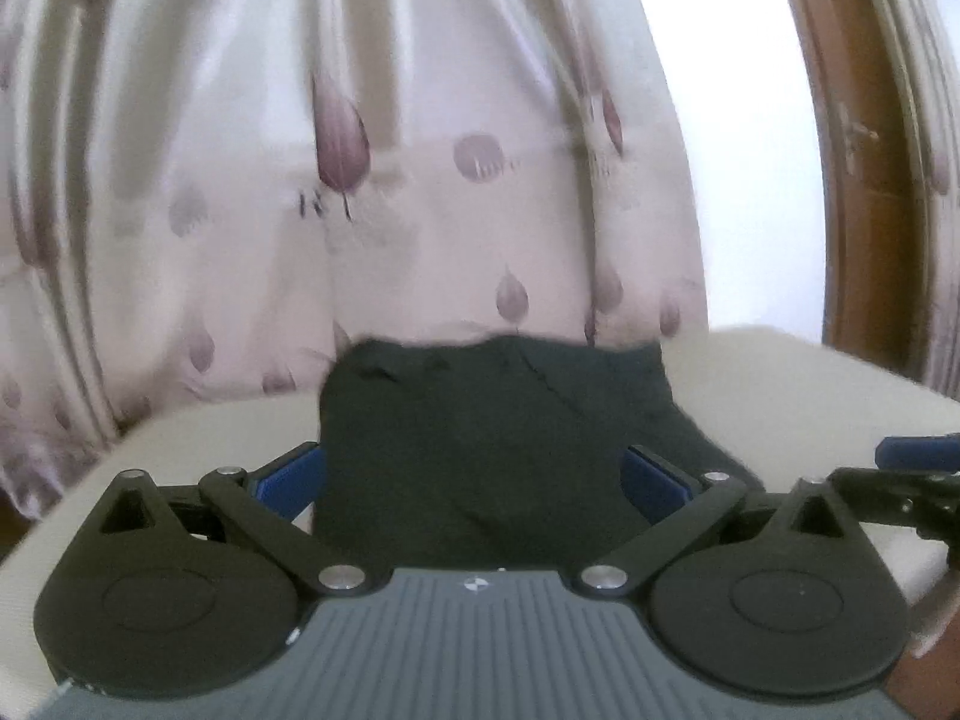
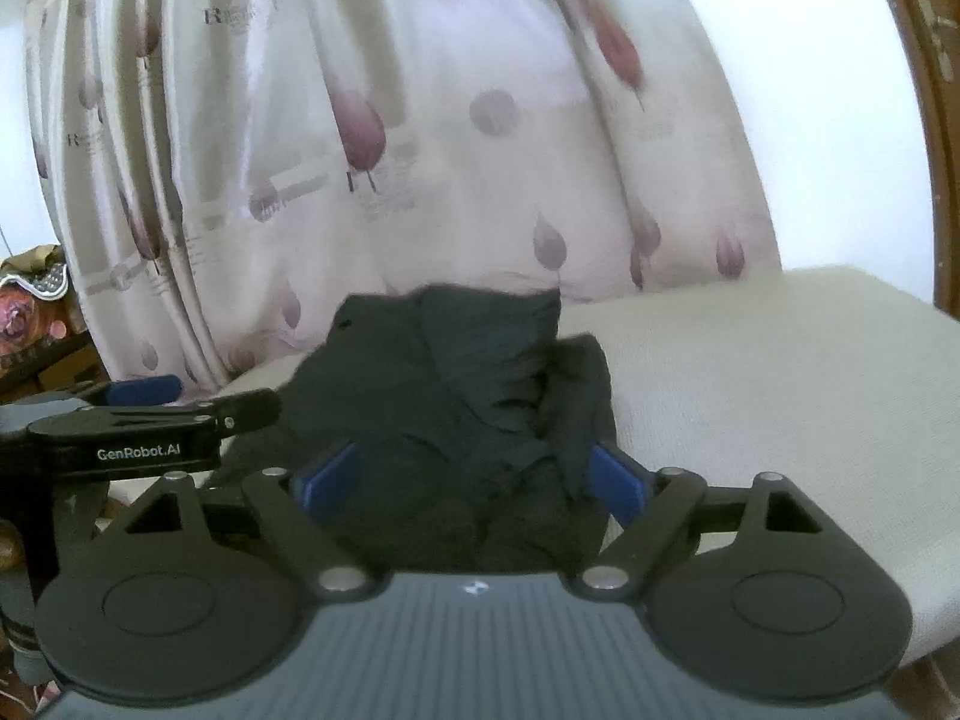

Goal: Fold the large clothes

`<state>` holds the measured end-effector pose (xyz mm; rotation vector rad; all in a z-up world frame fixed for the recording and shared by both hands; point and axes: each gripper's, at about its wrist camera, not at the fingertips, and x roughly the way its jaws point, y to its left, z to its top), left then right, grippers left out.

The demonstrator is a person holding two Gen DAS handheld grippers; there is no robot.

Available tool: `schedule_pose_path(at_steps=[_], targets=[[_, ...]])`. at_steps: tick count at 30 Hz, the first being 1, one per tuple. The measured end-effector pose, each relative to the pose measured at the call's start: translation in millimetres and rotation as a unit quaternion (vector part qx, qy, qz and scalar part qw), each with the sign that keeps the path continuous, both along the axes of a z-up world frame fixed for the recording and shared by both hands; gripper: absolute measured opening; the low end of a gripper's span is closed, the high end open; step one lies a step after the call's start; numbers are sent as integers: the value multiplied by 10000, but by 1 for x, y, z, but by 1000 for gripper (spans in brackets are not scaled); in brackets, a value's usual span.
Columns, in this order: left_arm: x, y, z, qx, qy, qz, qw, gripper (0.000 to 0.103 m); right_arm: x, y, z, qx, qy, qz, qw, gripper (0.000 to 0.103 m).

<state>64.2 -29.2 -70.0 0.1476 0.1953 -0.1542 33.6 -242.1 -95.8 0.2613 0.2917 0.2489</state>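
Dark garment [image 1: 480, 420], bunched on cream cushion [image 1: 810, 396] near floral curtain [image 1: 360, 120], lies between the spread, released fingers of left gripper [image 1: 471, 480] and right gripper [image 2: 471, 480].

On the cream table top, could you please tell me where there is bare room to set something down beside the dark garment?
The widest bare patch of the table top lies right of the dark garment, out to the far edge by the wooden frame. A narrower strip lies left of it, below the curtain. The middle is crowded: garment and both hand-held grippers.
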Motion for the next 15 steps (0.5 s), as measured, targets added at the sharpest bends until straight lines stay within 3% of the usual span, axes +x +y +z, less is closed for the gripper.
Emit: schedule_pose_path(at_steps=[3, 10, 15], targets=[[-8, 4, 10, -123, -130, 246, 9995, 103, -10, 4, 8, -41, -159, -50, 9999, 92], [-23, 17, 30, -532, -185, 462, 9973, 103, -27, 17, 24, -199, -412, 90, 9989, 94], [-21, 25, 35, -752, 218, 383, 9962, 103, -30, 21, 26, -256, -445, 90, 9986, 98]])
